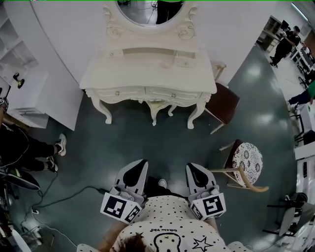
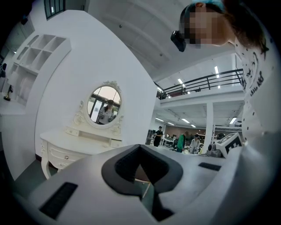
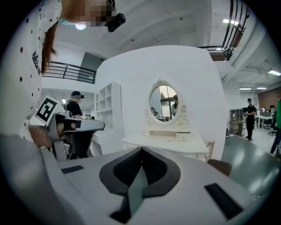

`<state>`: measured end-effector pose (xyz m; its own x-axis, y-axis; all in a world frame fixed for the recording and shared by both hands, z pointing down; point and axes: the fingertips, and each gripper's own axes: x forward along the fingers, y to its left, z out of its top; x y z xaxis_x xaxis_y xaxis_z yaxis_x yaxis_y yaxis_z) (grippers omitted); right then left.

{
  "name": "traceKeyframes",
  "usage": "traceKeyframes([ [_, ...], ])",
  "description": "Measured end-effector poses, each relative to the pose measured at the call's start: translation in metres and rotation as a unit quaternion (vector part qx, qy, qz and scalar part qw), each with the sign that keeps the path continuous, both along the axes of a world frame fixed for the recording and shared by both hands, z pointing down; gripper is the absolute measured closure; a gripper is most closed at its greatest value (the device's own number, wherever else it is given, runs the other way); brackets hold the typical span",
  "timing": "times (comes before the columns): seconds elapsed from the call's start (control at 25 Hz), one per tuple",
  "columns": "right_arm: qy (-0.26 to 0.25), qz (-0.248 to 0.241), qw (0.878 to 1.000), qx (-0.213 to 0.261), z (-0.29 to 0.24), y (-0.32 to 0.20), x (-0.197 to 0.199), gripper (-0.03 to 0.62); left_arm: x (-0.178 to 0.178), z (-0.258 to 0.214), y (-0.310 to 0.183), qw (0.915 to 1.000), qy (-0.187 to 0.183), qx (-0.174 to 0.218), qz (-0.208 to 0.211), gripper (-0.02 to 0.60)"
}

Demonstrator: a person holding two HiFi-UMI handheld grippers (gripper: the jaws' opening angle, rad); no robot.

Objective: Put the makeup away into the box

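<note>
A white dressing table [image 1: 147,74] with an oval mirror [image 1: 150,12] stands against the wall ahead, well beyond both grippers. A low white shelf with small drawers [image 1: 184,60] runs along its back; any makeup on the top is too small to make out. My left gripper [image 1: 139,163] and right gripper [image 1: 194,167] are held side by side close to my body, above the grey floor, both pointing at the table. Both are shut with nothing between the jaws. The table shows again in the left gripper view [image 2: 74,147] and in the right gripper view [image 3: 167,141].
A dark red chair [image 1: 222,103] stands at the table's right end. A chair with a floral seat [image 1: 247,160] is to my right. Someone sits at the left [image 1: 29,147], with cables [image 1: 59,197] on the floor nearby. White shelving [image 1: 19,74] lines the left wall.
</note>
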<state>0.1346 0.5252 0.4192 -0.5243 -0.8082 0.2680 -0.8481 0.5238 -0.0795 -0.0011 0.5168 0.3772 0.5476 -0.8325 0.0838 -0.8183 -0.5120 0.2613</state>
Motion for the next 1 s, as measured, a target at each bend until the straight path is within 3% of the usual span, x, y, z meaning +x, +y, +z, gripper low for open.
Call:
traceKeyframes([
  [0.24,-0.001,-0.004,1.0,-0.018,0.009,-0.007,0.011,0.588,0.008,0.006,-0.009,0.9999,0.005,-0.009,-0.005,0.586],
  [0.48,-0.001,-0.007,1.0,-0.02,0.012,-0.038,-0.002,0.588,-0.001,0.007,-0.041,0.9999,0.005,-0.014,0.0,0.586],
  [1.0,0.0,0.021,1.0,-0.001,-0.01,-0.155,-0.074,0.588,-0.068,-0.008,-0.155,0.9995,0.009,-0.005,0.029,0.586],
])
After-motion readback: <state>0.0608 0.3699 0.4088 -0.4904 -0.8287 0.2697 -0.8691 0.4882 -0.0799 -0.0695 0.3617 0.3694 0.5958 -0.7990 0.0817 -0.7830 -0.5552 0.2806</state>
